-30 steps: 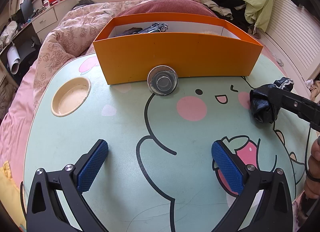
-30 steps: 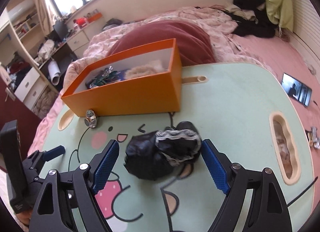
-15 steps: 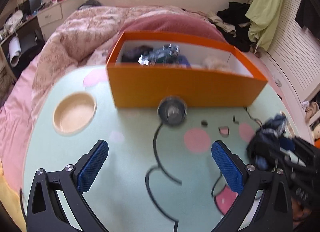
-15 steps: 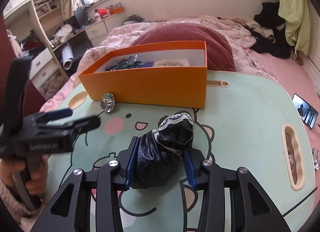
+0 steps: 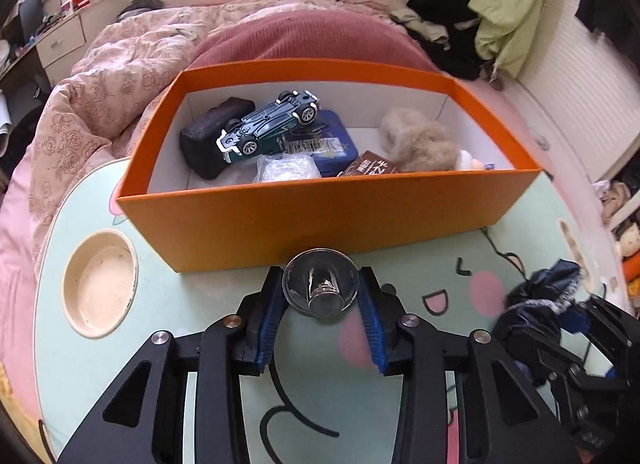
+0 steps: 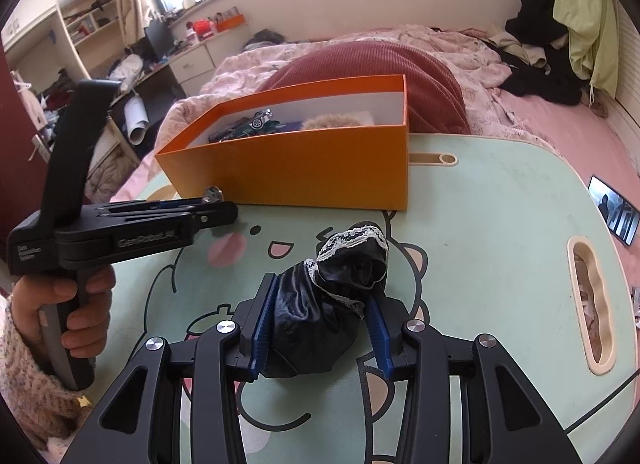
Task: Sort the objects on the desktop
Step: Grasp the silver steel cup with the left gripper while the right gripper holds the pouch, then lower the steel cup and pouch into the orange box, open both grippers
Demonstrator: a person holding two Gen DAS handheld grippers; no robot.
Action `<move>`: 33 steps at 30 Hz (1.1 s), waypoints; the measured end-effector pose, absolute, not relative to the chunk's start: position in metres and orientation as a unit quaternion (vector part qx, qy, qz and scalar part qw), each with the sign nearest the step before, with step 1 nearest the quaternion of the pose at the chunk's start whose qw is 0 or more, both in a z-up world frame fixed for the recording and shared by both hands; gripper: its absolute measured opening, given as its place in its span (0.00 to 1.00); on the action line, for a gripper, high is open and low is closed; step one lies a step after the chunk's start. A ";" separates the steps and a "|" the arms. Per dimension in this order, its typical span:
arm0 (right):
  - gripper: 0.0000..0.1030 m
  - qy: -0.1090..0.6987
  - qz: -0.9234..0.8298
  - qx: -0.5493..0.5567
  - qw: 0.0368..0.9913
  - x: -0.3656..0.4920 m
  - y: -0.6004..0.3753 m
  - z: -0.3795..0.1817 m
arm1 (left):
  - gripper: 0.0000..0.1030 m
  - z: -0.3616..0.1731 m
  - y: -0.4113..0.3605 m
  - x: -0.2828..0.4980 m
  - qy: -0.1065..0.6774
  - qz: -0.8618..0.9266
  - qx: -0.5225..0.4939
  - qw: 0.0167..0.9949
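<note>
Right wrist view, left claw [image 6: 214, 199] body marked "GenRobot.AI", clamping glass [image 5: 321, 288]

Left wrist view: set low over the table [image 5: 168, 348], facing 12 o'clock toward the orange box [image 5: 320, 215], close enough to look down into it; right gripper [image 5: 560, 328] at 4 o'clock. Right wrist view: also low, farther back, facing 11 o'clock, the box [image 6: 296, 167] seen from its corner, left gripper [image 6: 212, 207] at 9 o'clock. Shared by both: box, table, bed [image 6: 400, 63] behind.
</note>
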State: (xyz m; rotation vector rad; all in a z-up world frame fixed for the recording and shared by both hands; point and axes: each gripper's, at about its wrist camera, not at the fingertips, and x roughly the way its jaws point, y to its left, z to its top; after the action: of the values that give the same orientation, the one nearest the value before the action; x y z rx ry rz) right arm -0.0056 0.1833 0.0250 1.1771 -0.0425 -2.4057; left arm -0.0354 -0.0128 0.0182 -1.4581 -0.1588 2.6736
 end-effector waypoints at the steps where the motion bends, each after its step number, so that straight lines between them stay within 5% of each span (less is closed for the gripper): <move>1: 0.39 -0.013 -0.875 0.427 0.229 -0.005 0.183 0.026 | 0.37 0.022 -0.014 -0.029 -0.046 0.881 -0.468 0.044; 18: 0.40 0.031 -0.900 0.366 0.235 -0.064 0.151 0.113 | 0.37 0.116 -0.024 -0.048 -0.035 0.920 -0.382 0.081; 22: 0.42 0.028 -0.894 0.393 0.213 -0.111 0.135 0.108 | 0.38 0.100 -0.028 -0.101 -0.060 0.891 -0.440 0.092; 24: 0.52 0.036 -0.893 0.407 0.190 -0.130 0.131 0.097 | 0.38 0.088 -0.030 -0.120 -0.049 0.887 -0.454 0.065; 26: 0.65 0.048 -0.893 0.416 0.163 -0.138 0.130 0.086 | 0.43 0.075 -0.031 -0.132 -0.046 0.876 -0.476 0.055; 31: 0.72 0.039 -0.887 0.431 0.164 -0.134 0.138 0.070 | 0.67 0.055 -0.035 -0.128 -0.062 0.867 -0.492 0.051; 33: 0.74 0.037 -0.889 0.427 0.158 -0.128 0.143 0.070 | 0.69 0.054 -0.036 -0.119 -0.061 0.872 -0.484 0.048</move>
State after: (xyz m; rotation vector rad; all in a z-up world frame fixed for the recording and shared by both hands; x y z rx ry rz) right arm -0.1283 0.1430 0.0695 1.2227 0.1071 -2.5444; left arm -0.1192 -0.0361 0.0543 -1.4755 -0.1870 2.6573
